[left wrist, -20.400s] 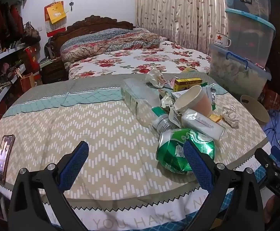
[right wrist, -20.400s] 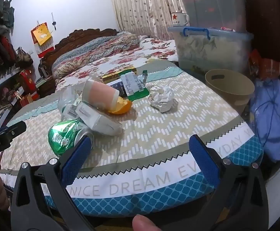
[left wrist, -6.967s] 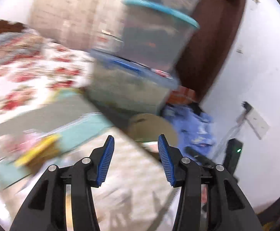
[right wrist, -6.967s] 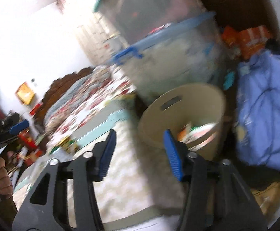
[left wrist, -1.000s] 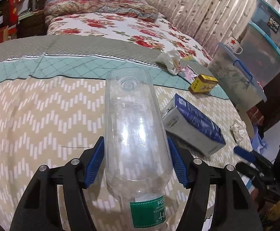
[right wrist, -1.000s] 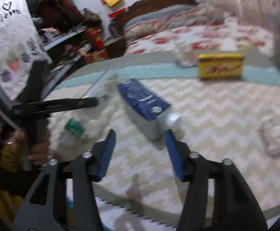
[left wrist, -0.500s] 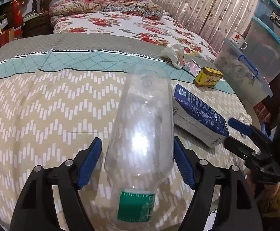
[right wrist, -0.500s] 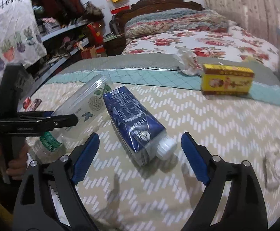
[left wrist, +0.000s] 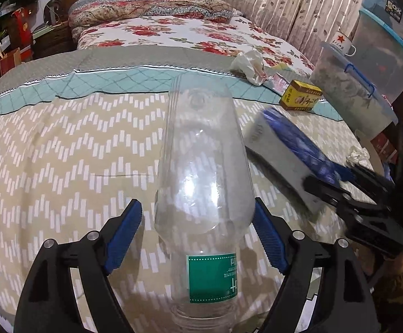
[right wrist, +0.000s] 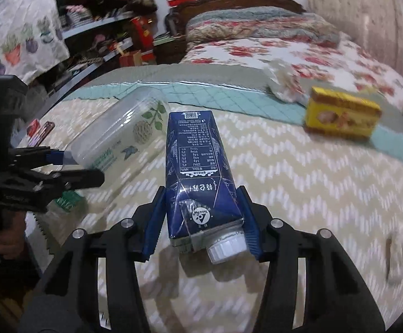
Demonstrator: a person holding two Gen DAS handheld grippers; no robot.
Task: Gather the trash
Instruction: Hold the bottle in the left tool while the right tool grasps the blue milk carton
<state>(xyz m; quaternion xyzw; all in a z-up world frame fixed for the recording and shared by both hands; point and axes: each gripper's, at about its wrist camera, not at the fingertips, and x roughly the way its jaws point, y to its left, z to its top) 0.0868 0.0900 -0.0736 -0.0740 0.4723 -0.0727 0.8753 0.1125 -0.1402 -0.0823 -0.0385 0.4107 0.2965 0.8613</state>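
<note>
L gripper [left wrist: 194, 234]: jaws opening, bottle [left wrist: 205, 183] between them. R-side pad looks at/against the bottle wall, L-side pad has a visible gap, so not clamped. Bottle is clear plastic w/ green label, lying on the table [left wrist: 62, 149]; long axis runs along the gripper line, neck end toward cam, base pointing away toward the bed [left wrist: 190, 27]

R gripper [right wrist: 201, 219]: jaws closing on the carton [right wrist: 198, 166], both pads against its sides. Carton dark blue, lying flat, long axis also along the fingers; white cap end nearest cam, flat bottom end pointing away. Blurred in the L view

In the R view, bottle lies just left of the carton, angled away from it, L gripper at its near end

Farther out on the table: yellow box [right wrist: 343, 113] on the teal band of the cloth, crumpled wrapper [right wrist: 282, 80] just behind it. Paper ball [left wrist: 358, 155] near table's right edge, apart from the carton

Past that: bed w/ floral cover, stacked tubs [left wrist: 368, 63] on the right, shelves [right wrist: 96, 36] on the left
</note>
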